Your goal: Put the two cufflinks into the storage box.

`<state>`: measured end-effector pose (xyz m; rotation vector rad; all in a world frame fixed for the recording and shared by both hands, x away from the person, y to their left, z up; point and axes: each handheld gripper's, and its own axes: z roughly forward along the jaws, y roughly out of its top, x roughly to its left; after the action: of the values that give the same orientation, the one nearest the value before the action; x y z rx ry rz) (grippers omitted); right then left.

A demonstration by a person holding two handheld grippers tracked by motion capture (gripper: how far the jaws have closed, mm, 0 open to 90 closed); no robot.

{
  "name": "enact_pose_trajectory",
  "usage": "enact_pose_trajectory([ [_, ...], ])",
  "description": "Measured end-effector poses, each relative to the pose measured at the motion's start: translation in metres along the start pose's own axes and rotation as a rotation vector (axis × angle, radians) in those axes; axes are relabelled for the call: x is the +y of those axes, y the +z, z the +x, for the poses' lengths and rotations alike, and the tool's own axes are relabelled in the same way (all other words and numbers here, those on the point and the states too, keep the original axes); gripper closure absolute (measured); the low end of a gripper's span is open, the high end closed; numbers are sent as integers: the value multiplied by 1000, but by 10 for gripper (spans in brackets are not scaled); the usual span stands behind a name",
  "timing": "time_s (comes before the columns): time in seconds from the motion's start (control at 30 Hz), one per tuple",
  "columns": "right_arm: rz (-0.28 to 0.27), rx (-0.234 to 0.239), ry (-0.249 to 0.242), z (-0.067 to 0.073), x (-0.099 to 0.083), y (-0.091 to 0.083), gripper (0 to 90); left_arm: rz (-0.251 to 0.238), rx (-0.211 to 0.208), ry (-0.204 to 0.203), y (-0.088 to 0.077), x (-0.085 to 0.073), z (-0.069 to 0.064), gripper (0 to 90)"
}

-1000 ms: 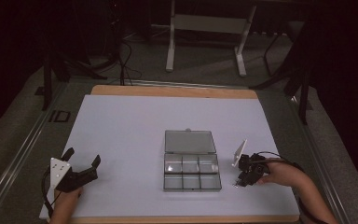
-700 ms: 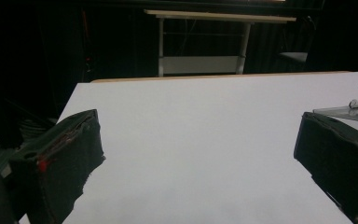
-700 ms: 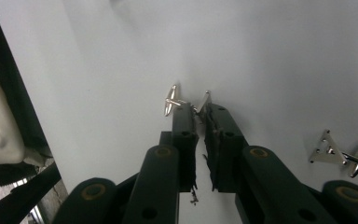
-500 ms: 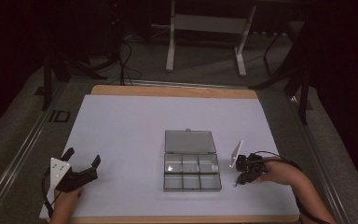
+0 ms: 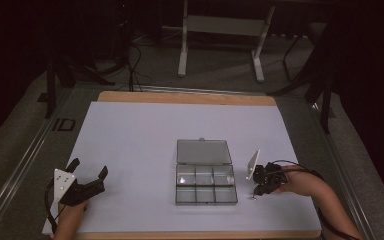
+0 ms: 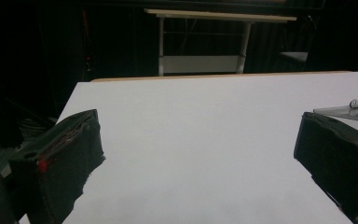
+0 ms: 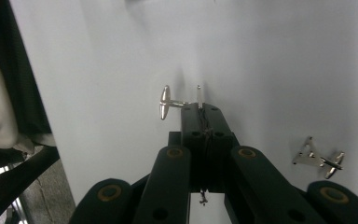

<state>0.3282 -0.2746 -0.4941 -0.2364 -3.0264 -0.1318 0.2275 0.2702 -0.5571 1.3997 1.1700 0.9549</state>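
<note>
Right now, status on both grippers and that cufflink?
Right gripper shut on cufflink. Left gripper open, empty. Compartment box lid open; second cufflink on mat. Nothing in the way.

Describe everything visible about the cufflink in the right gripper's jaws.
The cufflink is small, shiny and silver-coloured, metal by its look. A short post joins a rounded toggle bar at one end to a thin flat face at the other. The right gripper is shut on it at the face end, the toggle sticking out sideways past the fingertips, just above the white table. Whether it touches the surface is unclear.
</note>
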Motion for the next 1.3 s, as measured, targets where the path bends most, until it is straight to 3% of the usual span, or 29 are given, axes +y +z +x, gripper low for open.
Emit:
enact_pose_trajectory([
  [0.37, -17, -22, -45, 2, 10, -20, 895, 1, -2, -2, 0, 0, 0, 16],
  [0.8, -83, -70, -97, 0, 30, -44, 895, 0, -3, -2, 0, 0, 0, 15],
  [1.3, -226, -113, -179, -3, 64, -46, 895, -1, -6, -5, 0, 0, 1, 16],
])
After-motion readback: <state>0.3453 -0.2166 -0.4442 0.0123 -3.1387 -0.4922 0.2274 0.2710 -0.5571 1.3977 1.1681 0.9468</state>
